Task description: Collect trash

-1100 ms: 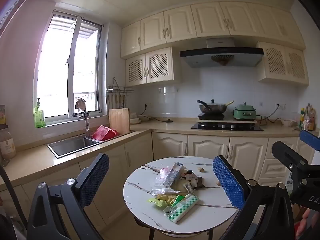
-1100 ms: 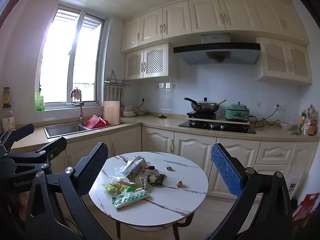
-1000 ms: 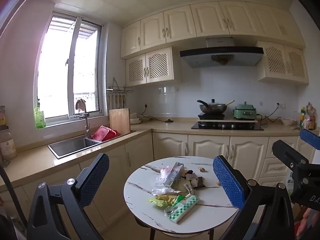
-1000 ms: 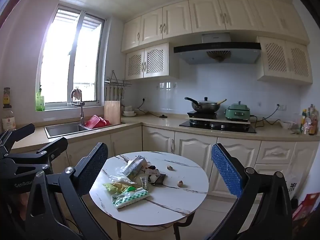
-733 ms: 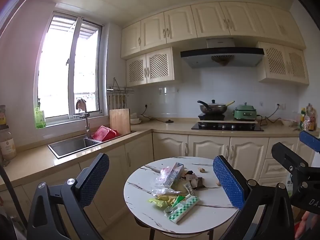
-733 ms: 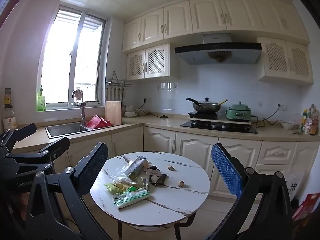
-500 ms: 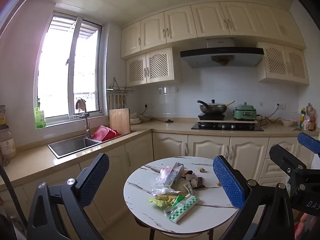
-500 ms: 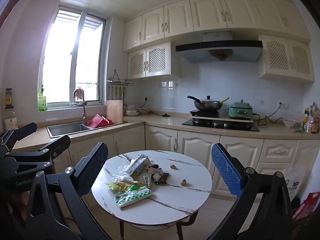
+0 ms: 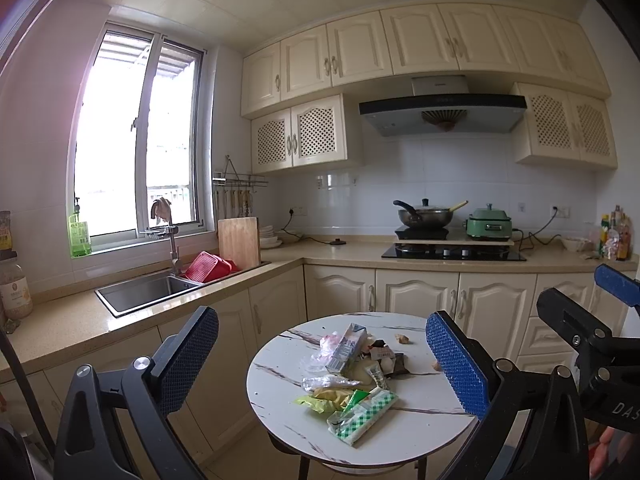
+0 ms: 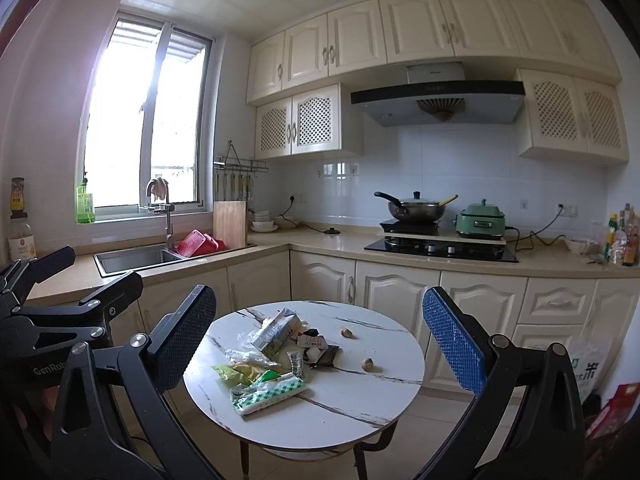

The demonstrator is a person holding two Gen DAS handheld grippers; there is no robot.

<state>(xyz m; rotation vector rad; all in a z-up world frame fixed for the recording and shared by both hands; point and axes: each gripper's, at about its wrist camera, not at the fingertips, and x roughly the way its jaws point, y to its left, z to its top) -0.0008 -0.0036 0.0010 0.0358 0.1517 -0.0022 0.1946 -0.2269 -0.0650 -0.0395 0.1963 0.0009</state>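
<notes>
Trash lies heaped toward the left edge of the round white marble-patterned surface: a green-and-white checked tissue packet nearest its front edge, a pale upright-printed carton behind it, crumpled clear and yellow-green wrappers between, likely piled there for one sweep. Both the left hand-held gripper and the right hand-held gripper hang well short of it, spread wide and empty, probably lining up a first pick. Only the right view shows two brown scraps clear of the pile and a white bag on the floor; the left gives the longer countertop.
</notes>
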